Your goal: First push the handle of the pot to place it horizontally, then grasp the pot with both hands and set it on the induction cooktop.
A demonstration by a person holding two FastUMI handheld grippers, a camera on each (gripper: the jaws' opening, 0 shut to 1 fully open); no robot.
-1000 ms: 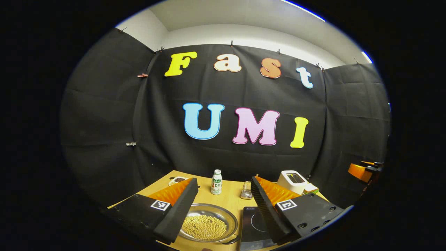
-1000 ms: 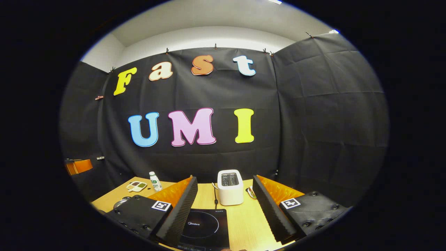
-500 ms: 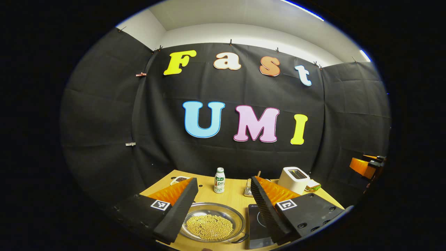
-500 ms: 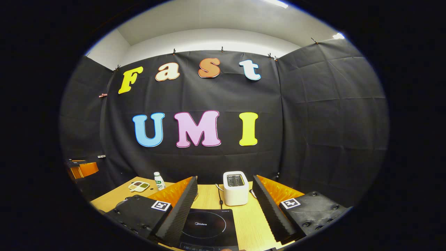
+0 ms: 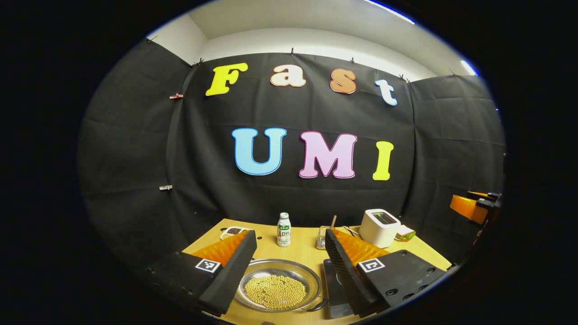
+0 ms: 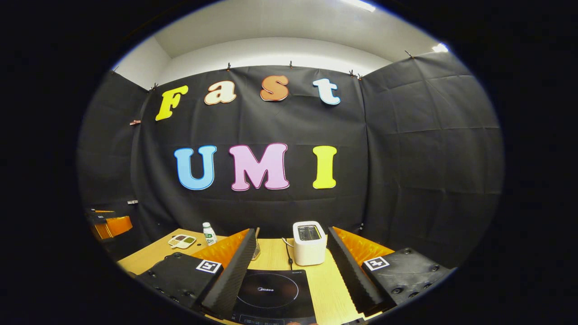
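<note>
In the left gripper view we hold the left gripper (image 5: 289,271) spread wide over the pot (image 5: 279,291), the induction cooktop (image 5: 333,289) just beside at 3 o'clock. In the right gripper view our right gripper (image 6: 289,275) gapes, empty, above the cooktop; bare table (image 6: 332,293) at 3 o'clock.

Black cloth (image 5: 135,149) hangs as the booth's wall on three sides, creased in a grid of fold lines and pinned along its top edge by small clips (image 6: 228,67). Above it runs a plain white wall (image 5: 316,43) meeting a white ceiling (image 6: 280,22), where strip lights (image 6: 359,4) glow near the edge. Below stands a light wooden table (image 6: 280,253), its far edge close against the cloth.
</note>
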